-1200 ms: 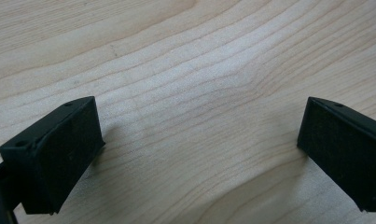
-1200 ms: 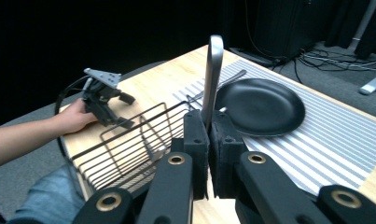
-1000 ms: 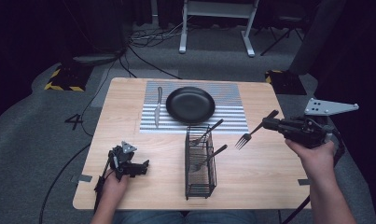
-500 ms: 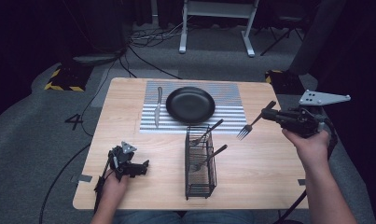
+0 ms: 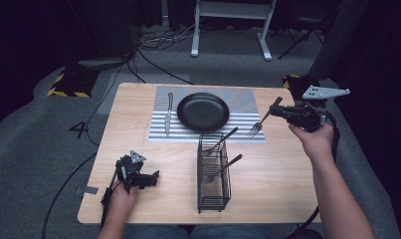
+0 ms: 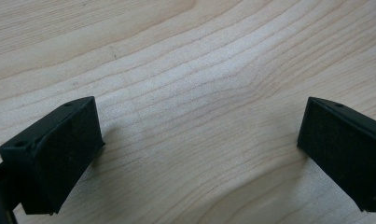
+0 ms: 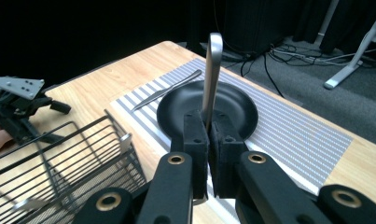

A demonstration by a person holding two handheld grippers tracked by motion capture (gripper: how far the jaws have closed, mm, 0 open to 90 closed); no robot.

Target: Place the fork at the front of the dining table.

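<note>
We hold a fork [image 5: 261,118] in our right gripper [image 5: 283,111], the jaws clamped tight on its handle, tines hanging low over the right end of the striped placemat [image 5: 238,130]. In the right gripper view that handle [image 7: 211,74] rises straight up between the pads. Just left of the fork sits the black plate [image 5: 203,111], and a knife [image 5: 167,113] lies on the mat on the plate's far-left side. Near of the mat stands the wire basket [image 5: 213,174], two utensils [image 5: 223,167] leaning out of it, right between our two hands. Our left gripper [image 5: 147,180] rests at the near-left of the wooden table [image 5: 138,214], jaws spread wide on nothing. On the floor to the left, a "4" [image 5: 80,130] is marked.
</note>
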